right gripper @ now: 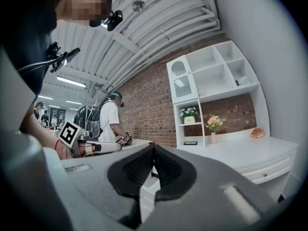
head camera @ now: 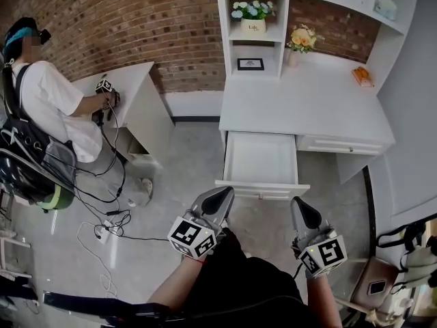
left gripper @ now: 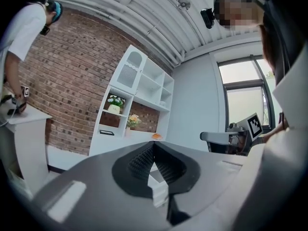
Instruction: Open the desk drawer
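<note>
Brick-backed white desk (head camera: 307,104) stands ahead, its drawer (head camera: 262,161) pulled out toward me, front edge just beyond my left gripper (head camera: 223,197) and right gripper (head camera: 301,209), both closed on nothing.

Bright, even light; blown-out tall glass window (left gripper: 240,102) right of white open shelf unit (left gripper: 139,88). Fisheye bending, black vignette at corners.

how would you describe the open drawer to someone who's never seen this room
Find the white desk that stands against the brick wall, below the white shelf unit. Two drawers sit side by side under its top, and the open drawer is the left one. It alone is pulled out, its white inside showing, while the right drawer is shut flush.
</note>
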`<state>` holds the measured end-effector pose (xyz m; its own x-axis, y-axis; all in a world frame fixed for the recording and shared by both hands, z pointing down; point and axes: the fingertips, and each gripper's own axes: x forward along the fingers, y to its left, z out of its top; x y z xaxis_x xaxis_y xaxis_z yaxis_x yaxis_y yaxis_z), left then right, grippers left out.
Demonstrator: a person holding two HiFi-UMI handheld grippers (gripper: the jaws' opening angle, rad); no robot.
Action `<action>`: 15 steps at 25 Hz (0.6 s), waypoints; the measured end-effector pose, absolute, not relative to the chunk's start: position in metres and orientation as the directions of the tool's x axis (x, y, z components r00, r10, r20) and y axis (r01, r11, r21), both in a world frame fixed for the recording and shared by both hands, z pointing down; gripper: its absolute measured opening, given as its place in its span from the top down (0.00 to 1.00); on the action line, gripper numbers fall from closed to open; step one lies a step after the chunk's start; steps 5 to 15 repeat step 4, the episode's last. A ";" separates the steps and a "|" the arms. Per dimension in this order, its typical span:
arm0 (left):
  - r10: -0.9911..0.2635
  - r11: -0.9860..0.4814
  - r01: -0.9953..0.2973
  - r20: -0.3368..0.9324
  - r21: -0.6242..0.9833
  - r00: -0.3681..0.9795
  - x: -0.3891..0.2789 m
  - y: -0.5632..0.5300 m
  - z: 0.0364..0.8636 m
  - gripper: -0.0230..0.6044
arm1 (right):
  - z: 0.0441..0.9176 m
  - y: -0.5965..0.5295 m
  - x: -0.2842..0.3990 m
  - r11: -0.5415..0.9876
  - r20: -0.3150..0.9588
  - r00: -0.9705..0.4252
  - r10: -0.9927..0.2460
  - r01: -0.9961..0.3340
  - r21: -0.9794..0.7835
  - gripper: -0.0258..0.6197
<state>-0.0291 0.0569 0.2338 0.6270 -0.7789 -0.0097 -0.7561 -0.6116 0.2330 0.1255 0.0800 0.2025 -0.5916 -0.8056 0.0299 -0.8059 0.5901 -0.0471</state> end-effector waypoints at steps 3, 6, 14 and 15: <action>-0.786 -0.604 -0.763 -0.014 0.231 0.618 -0.030 0.052 0.232 0.96 | 0.205 0.077 0.128 0.593 0.028 -0.595 -0.804 -0.804 -0.055 0.96; -0.788 -0.603 -0.764 -0.017 0.229 0.616 -0.030 0.050 0.232 0.96 | 0.205 0.076 0.129 0.594 0.027 -0.596 -0.803 -0.803 -0.058 0.96; -0.788 -0.603 -0.764 -0.017 0.229 0.616 -0.030 0.050 0.232 0.96 | 0.205 0.076 0.129 0.594 0.027 -0.596 -0.803 -0.803 -0.058 0.96; -0.788 -0.603 -0.764 -0.017 0.229 0.616 -0.030 0.050 0.232 0.96 | 0.205 0.076 0.129 0.594 0.027 -0.596 -0.803 -0.803 -0.058 0.96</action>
